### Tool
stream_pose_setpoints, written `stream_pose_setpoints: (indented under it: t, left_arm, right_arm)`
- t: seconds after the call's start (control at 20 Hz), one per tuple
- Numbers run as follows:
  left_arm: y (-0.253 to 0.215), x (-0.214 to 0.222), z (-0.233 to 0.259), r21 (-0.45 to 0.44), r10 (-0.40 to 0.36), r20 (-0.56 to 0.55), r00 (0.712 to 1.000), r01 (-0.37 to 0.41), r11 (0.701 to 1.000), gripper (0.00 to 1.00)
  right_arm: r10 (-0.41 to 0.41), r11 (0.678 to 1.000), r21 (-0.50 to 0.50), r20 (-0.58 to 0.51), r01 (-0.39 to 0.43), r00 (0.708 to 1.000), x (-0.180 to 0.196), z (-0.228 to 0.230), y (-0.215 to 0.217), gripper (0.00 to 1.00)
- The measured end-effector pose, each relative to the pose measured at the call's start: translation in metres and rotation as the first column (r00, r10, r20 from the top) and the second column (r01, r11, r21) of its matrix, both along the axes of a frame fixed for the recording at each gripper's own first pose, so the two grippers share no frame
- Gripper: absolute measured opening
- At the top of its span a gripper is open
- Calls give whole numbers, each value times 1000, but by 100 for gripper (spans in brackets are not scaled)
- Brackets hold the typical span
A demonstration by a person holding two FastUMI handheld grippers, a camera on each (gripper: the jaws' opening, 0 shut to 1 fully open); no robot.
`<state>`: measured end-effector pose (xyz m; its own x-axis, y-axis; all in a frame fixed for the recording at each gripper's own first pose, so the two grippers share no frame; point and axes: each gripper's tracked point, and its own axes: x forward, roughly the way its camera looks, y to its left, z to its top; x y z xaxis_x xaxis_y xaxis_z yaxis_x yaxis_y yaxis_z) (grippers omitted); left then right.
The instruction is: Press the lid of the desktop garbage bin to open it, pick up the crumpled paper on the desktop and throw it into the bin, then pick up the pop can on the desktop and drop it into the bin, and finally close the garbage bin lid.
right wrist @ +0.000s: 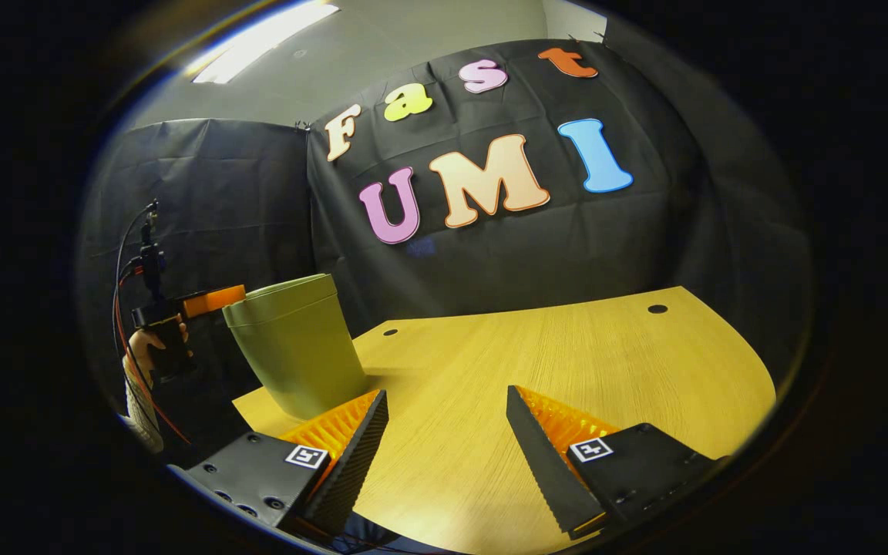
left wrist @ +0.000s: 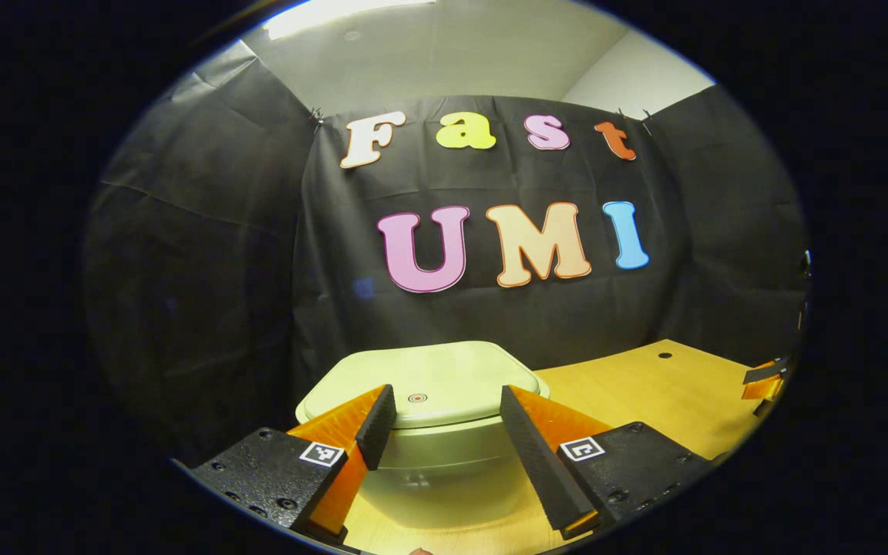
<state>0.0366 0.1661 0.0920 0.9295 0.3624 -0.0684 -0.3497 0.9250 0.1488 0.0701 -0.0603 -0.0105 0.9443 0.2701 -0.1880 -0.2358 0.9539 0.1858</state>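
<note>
In the left gripper view, the left tool [left wrist: 444,412] covers parts of the bin [left wrist: 444,470] front, and the bin's inside is hidden under its shut lid [left wrist: 421,378]. The right tool [left wrist: 764,381] is cut off at the picture's edge. In the right gripper view, the bin hides most of the left tool [right wrist: 213,299], and the worktop [right wrist: 567,362] runs out of the picture.

Dim booth, lit by ceiling strip light [right wrist: 263,40] overhead, glaring white. Tabletop [right wrist: 567,370] evenly bright, bin [right wrist: 297,347] casts soft shadow. Strong fisheye bending at edges; focus sharp.
</note>
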Motion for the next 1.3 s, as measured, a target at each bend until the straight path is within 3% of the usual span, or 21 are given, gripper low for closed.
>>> stream_pose_setpoints:
  t: [0.35, 0.65, 0.9, 1.05, 1.1, 1.3]
  left_arm:
    - [3, 1, -2, -1, 19, 10, 1000, -19, 1000, 84]
    - [10, 5, -5, -110, 16, -3, 1000, -16, 994, 81]
    - [8, 5, -9, -52, 16, -77, 997, -20, 998, 81]
    - [9, 7, -10, -69, 14, -99, 995, -21, 997, 84]
    - [9, 8, -10, -75, 12, -107, 994, -20, 997, 80]
    - [9, 9, -13, -74, 13, -144, 989, -24, 997, 81]
  right_arm:
    - [23, 1000, -11, -13, -23, 1000, -1, -3, 9, 98]
    - [34, 999, -20, -25, -35, 999, 0, -6, 14, 98]
    - [35, 999, -23, -36, -36, 999, 2, -10, 15, 98]
    - [44, 999, -27, -39, -45, 998, 1, -11, 19, 98]
    - [47, 998, -30, -40, -48, 998, 1, -12, 20, 98]
    - [55, 998, -39, -40, -56, 998, 0, -12, 23, 98]
